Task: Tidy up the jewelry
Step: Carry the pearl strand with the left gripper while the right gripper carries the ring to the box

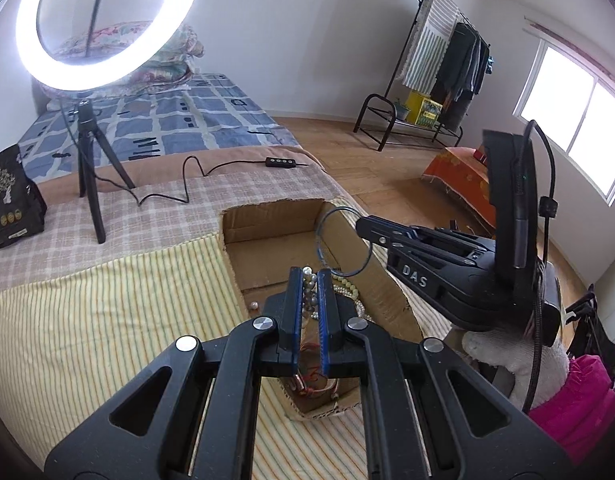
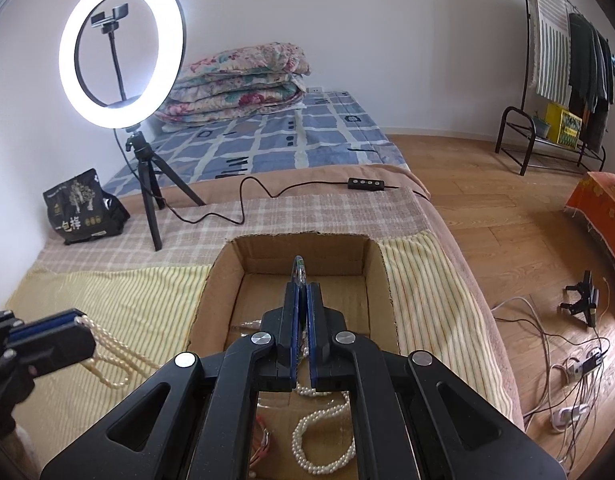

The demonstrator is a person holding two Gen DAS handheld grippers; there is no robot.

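An open cardboard box [image 1: 275,216] [image 2: 299,242] sits on the striped bed cover. Above its near end my left gripper [image 1: 310,274] is shut on a pearl necklace [image 1: 309,292]. In the right wrist view that left gripper [image 2: 77,318] is at the left, with the cream pearl necklace [image 2: 107,364] hanging from it in loops outside the box. My right gripper [image 2: 303,286] [image 1: 361,226] is shut on a thin blue bangle [image 2: 298,266] [image 1: 317,236] over the box. Another pearl strand [image 2: 319,440] and a red thread bracelet [image 2: 263,436] lie inside the box.
A lit ring light on a tripod [image 2: 147,184] stands on the bed behind the box, its cable and controller [image 2: 367,183] trailing right. A black bag [image 2: 83,208] lies at the left. Folded quilts [image 2: 243,80] sit at the back. Clothes rack [image 2: 555,92] and floor cables [image 2: 567,360] are at the right.
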